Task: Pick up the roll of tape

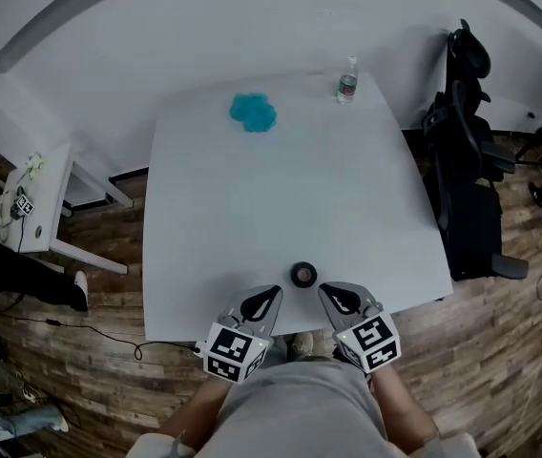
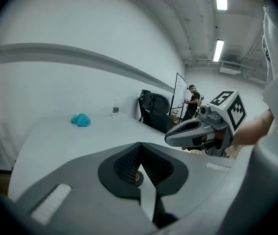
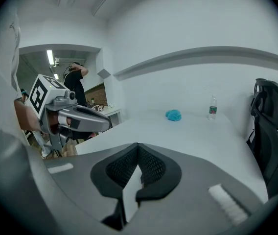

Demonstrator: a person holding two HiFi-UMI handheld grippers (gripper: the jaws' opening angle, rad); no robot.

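Note:
The roll of tape (image 1: 302,275) is a small black ring lying flat near the front edge of the white table (image 1: 281,189). My left gripper (image 1: 276,291) sits just to its left and my right gripper (image 1: 324,289) just to its right, both a little nearer to me and apart from the roll. Both are shut with nothing between the jaws. In the left gripper view the shut left gripper (image 2: 140,146) shows the roll of tape (image 2: 137,177) through the gap below its tips, with the right gripper (image 2: 197,131) alongside. The right gripper (image 3: 138,145) is shut in its own view too.
A blue cloth (image 1: 253,113) and a water bottle (image 1: 347,79) stand at the table's far side. A black office chair (image 1: 467,160) is off the right edge, a small white side table (image 1: 37,208) to the left. Cables lie on the wooden floor (image 1: 109,351).

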